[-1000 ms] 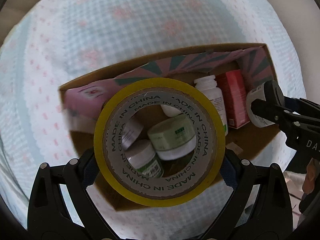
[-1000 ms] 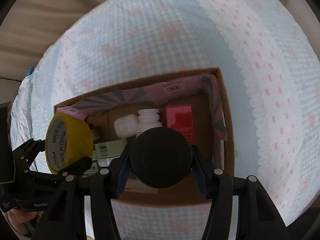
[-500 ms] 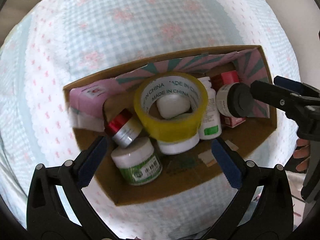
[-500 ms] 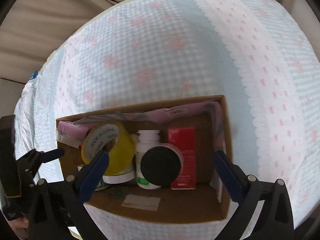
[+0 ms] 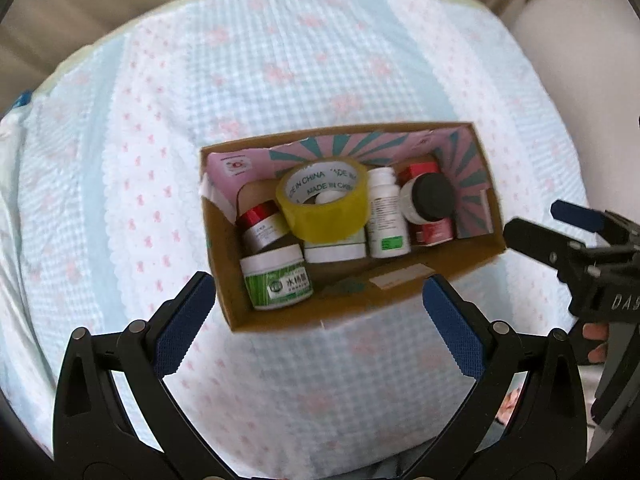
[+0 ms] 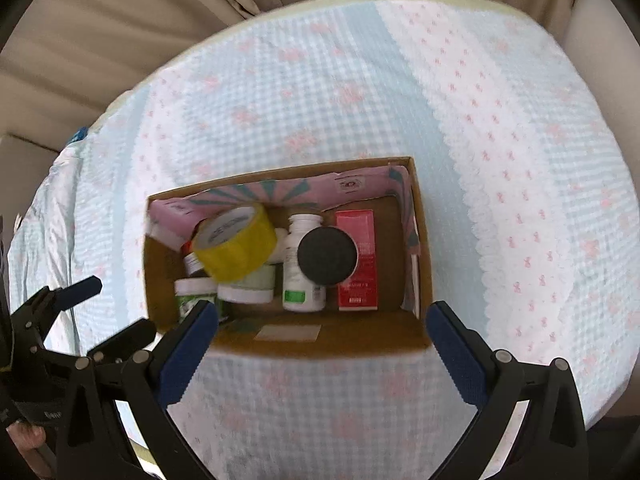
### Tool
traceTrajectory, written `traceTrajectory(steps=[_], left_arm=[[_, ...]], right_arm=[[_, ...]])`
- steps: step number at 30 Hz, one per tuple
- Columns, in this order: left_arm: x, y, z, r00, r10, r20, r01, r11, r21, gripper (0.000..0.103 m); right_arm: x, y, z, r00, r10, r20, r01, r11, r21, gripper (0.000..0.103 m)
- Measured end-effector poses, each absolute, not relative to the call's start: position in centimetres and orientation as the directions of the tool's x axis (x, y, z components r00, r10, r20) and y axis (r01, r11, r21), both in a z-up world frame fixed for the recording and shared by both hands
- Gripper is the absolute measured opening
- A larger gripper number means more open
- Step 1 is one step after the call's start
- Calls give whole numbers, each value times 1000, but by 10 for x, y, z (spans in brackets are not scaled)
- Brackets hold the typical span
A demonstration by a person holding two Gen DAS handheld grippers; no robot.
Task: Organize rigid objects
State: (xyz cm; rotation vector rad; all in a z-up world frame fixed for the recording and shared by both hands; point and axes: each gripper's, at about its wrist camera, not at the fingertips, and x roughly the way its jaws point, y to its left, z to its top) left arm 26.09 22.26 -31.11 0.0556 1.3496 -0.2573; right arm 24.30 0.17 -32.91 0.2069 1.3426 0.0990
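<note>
A cardboard box (image 5: 404,292) (image 6: 320,344) stands on the bed. In it, a yellow tape roll (image 5: 324,200) (image 6: 236,248) rests tilted on a white jar (image 5: 334,250). A black-lidded jar (image 5: 430,198) (image 6: 326,256) lies on a red carton (image 6: 357,280) beside a white bottle (image 5: 386,220) (image 6: 302,276). A green-labelled jar (image 5: 278,282) and a red-capped jar (image 5: 262,226) sit at the left. My left gripper (image 5: 320,320) is open and empty, short of the box. My right gripper (image 6: 322,344) is open and empty, near the box's near wall.
The box sits on a blue-and-white checked bedspread (image 5: 280,80) (image 6: 320,100) with pink motifs. Beige curtains (image 6: 120,20) hang behind the bed. The right gripper shows at the right of the left wrist view (image 5: 560,236), the left gripper at the left of the right wrist view (image 6: 108,312).
Both grippers opened: the left let go of the tape roll, the right of the black-lidded jar, both into the box. Both grippers then pulled back from the box.
</note>
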Motion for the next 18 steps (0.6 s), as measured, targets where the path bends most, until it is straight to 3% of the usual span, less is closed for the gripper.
traceTrajectory(steps=[10,18], left_arm=[[197,210,-248,371,-126,-920,173,983,-65,103],[136,191,-147,611,-103,-785,66,995,-79,103]], right_arm=[[186,-6,-259,328,161,-931,11,985,174,103],[143,-40,-154,551,134,-824,-75,991,111,103]])
